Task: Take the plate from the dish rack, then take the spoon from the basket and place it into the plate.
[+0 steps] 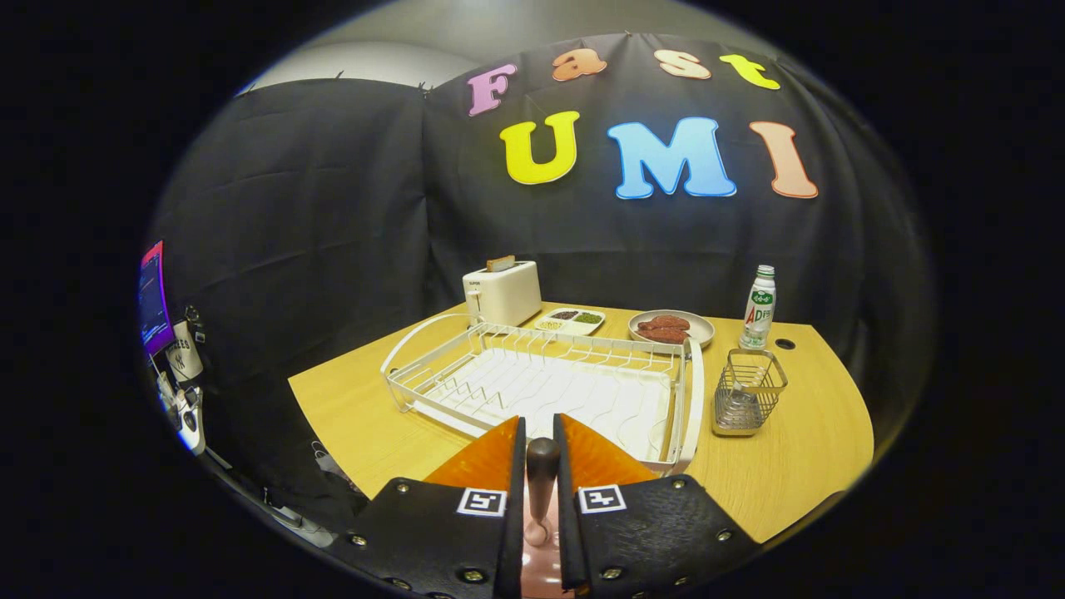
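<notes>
Between the fingers of the hand-held gripper, which are closed on it, stands the dark handle of a spoon, held above the near edge of the desk. At twelve o'clock lies the white dish rack, with the wire basket at two o'clock; a pinkish surface beneath the fingers may be the plate, though this cannot be confirmed. Judged risk: the slim handle could pivot or slip in the narrow grip, so that the spoon drops wide of the plate.
</notes>
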### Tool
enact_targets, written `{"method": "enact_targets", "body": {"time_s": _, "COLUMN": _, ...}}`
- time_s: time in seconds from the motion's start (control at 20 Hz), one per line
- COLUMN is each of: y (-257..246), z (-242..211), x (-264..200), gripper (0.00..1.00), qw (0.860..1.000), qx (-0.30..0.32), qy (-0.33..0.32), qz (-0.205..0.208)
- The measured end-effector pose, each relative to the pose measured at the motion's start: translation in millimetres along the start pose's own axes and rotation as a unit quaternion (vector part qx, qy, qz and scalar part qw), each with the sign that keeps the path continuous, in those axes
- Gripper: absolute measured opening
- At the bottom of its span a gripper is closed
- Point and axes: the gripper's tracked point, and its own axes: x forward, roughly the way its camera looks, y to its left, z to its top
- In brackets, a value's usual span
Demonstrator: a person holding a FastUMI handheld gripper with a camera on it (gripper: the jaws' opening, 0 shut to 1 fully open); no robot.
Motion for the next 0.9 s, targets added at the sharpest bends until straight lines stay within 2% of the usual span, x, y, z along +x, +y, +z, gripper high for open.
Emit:
{"method": "enact_targets", "body": {"time_s": 0.35, "y": -6.3, "z": 23.3, "x": -6.5, "gripper": 0.19, "qw": 1.0, "qx": 0.005, "qy": -0.022, "qz": 0.003}}
{"method": "enact_targets", "body": {"time_s": 0.45, "y": -9.8, "z": 27.5, "x": -9.9, "gripper": 0.27, "qw": 1.0, "qx": 0.005, "qy": -0.027, "qz": 0.001}}
{"method": "enact_targets", "body": {"time_s": 0.6, "y": -17.5, "z": 40.4, "x": -14.9, "gripper": 0.31, "qw": 0.999, "qx": 0.018, "qy": -0.044, "qz": -0.008}}
{"method": "enact_targets", "body": {"time_s": 0.65, "y": -22.2, "z": 43.1, "x": -15.9, "gripper": 0.38, "qw": 0.999, "qx": 0.02, "qy": -0.046, "qz": -0.012}}
{"method": "enact_targets", "body": {"time_s": 0.7, "y": -26.8, "z": 46.8, "x": -18.8, "gripper": 0.41, "qw": 0.998, "qx": 0.022, "qy": -0.049, "qz": -0.018}}
{"method": "enact_targets", "body": {"time_s": 0.9, "y": -60.3, "z": 66.3, "x": -38.1, "gripper": 0.41, "qw": 0.995, "qx": 0.034, "qy": -0.076, "qz": -0.054}}
